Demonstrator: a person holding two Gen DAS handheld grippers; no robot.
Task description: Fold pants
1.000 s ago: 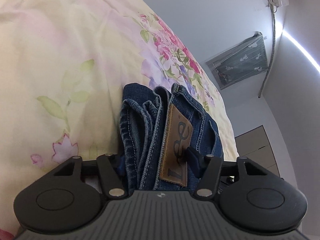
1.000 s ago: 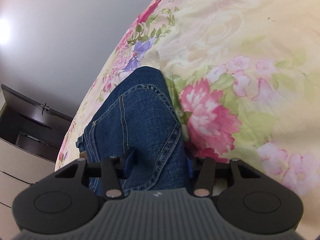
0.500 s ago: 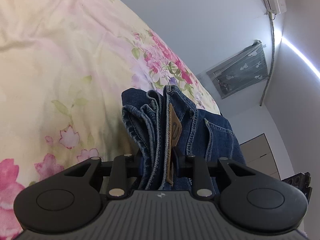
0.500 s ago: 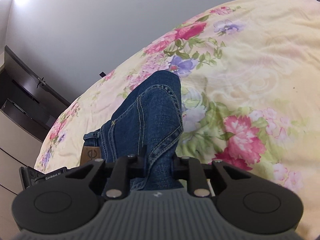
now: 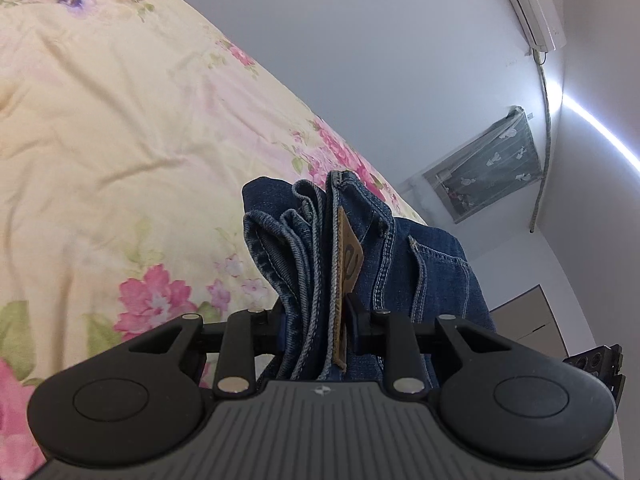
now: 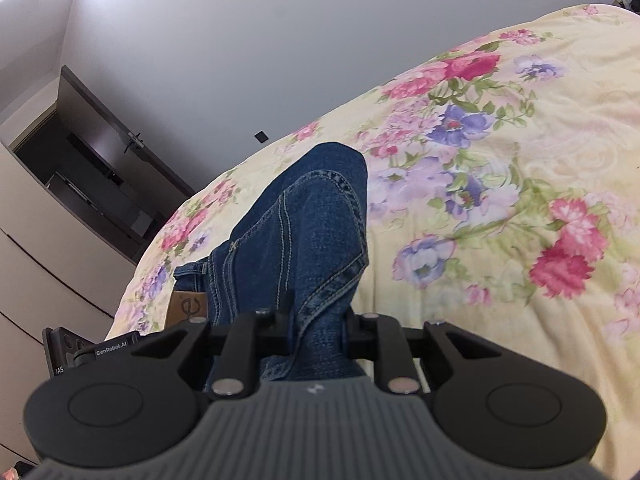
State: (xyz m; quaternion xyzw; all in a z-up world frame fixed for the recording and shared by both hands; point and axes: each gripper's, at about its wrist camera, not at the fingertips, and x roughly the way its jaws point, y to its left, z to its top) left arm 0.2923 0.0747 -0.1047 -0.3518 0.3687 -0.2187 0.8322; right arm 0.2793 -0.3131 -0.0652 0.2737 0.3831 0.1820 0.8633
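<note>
Left claw (image 5: pixel 316 330) is clamped on the stacked waistband layers of the dark blue denim pants (image 5: pixel 320 248), at centre frame, likely to keep the folded edges and the tan leather patch (image 5: pixel 346 264) aligned. Right claw (image 6: pixel 316 330) is pinched on a bunched fold of the same pants (image 6: pixel 304 224), so both ends are carried together above the yellow floral bedspread (image 6: pixel 500 200), apparently lifted clear.

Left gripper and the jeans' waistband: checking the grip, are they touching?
Touching. Left wrist view shows the left gripper clamped on the jeans waistband stack, leather patch included.
</note>
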